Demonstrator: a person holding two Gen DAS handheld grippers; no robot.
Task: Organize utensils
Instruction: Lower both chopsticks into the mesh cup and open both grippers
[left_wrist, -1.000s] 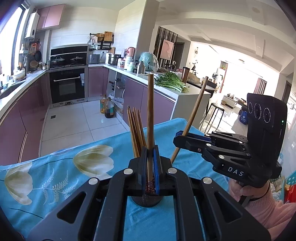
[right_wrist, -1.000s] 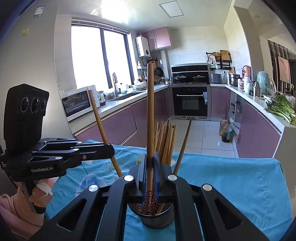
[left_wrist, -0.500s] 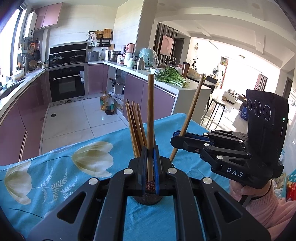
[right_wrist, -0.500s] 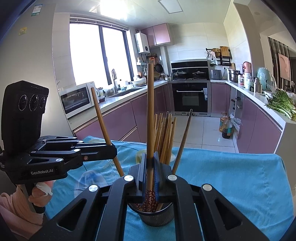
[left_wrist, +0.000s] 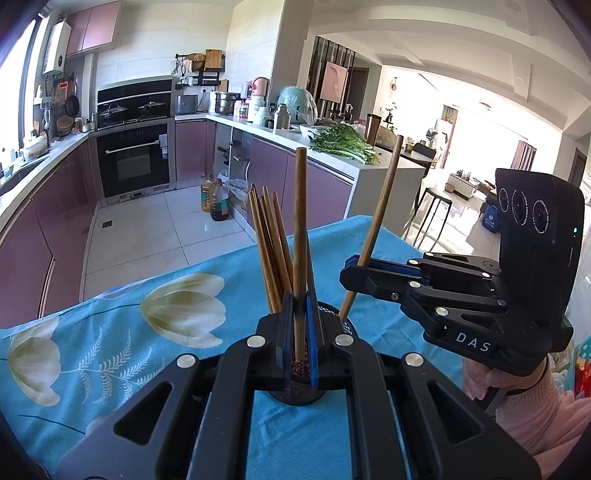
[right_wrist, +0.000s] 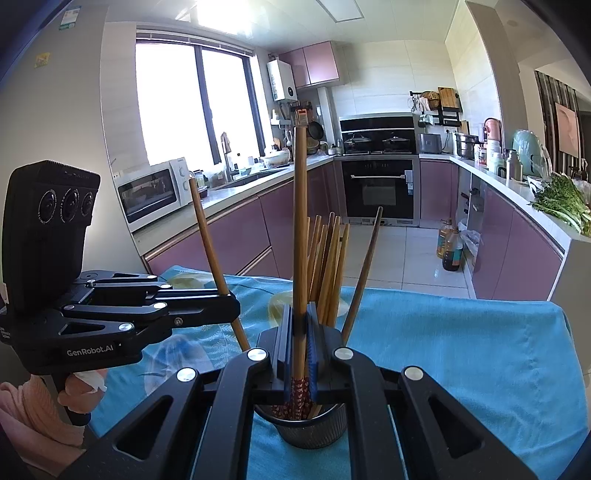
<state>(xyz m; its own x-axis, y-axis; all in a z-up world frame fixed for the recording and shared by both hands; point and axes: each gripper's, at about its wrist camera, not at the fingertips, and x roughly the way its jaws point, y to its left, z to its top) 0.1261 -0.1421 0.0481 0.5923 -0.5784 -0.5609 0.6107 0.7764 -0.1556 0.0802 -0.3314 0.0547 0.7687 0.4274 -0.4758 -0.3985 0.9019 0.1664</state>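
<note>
My left gripper (left_wrist: 300, 332) is shut on an upright wooden chopstick (left_wrist: 300, 221), right above a dark mesh holder (left_wrist: 295, 397) on the blue cloth. My right gripper (right_wrist: 300, 339) is shut on another chopstick (right_wrist: 300, 221), whose patterned lower end reaches into the same holder (right_wrist: 317, 432). Several more chopsticks (right_wrist: 328, 266) lean inside the cup. Each gripper shows in the other's view: the right gripper (left_wrist: 351, 269) with its slanted chopstick (left_wrist: 382, 206), the left gripper (right_wrist: 231, 304) with its own (right_wrist: 208, 236).
The table wears a blue cloth with pale tulips (left_wrist: 110, 350); its far edge (right_wrist: 443, 295) drops to the tiled kitchen floor. A person's hand in a pink sleeve (left_wrist: 532, 406) holds the right gripper. Purple cabinets, an oven and counters stand beyond.
</note>
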